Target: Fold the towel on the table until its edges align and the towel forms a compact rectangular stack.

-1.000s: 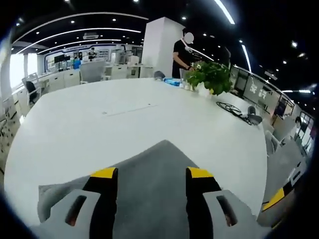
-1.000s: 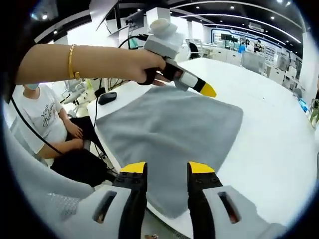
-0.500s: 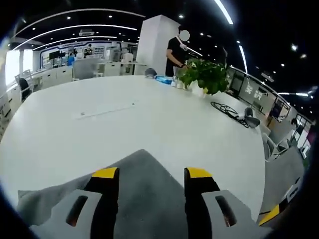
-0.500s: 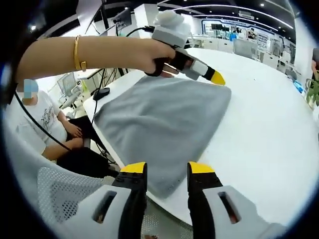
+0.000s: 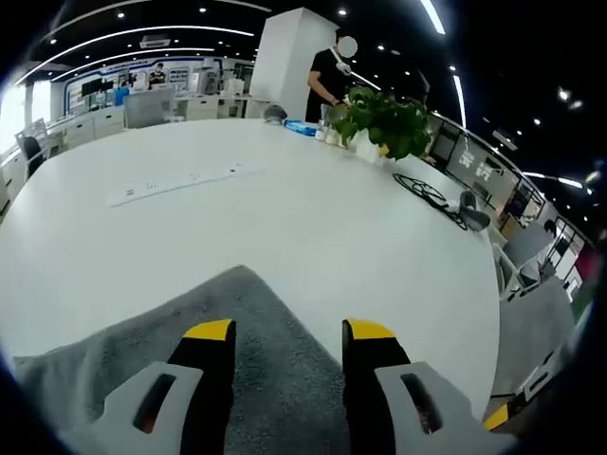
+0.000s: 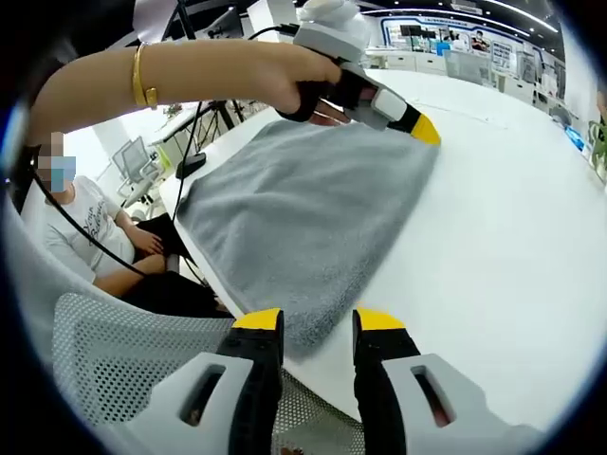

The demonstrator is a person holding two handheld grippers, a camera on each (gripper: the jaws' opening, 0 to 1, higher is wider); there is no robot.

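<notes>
Gray towel (image 6: 303,204) on the white tabletop (image 5: 285,218); both the left gripper (image 5: 285,334) and right gripper (image 6: 318,322) have fingers released, each straddling a towel corner.

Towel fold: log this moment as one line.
towel: flat, unfolded on table | left hand-held gripper: at far corner | right hand-held gripper: open at near corner

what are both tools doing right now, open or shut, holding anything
Left tool: jaws apart over the grey towel, holding nothing.
Right tool: jaws apart at the towel's near corner, not gripping it.
</notes>
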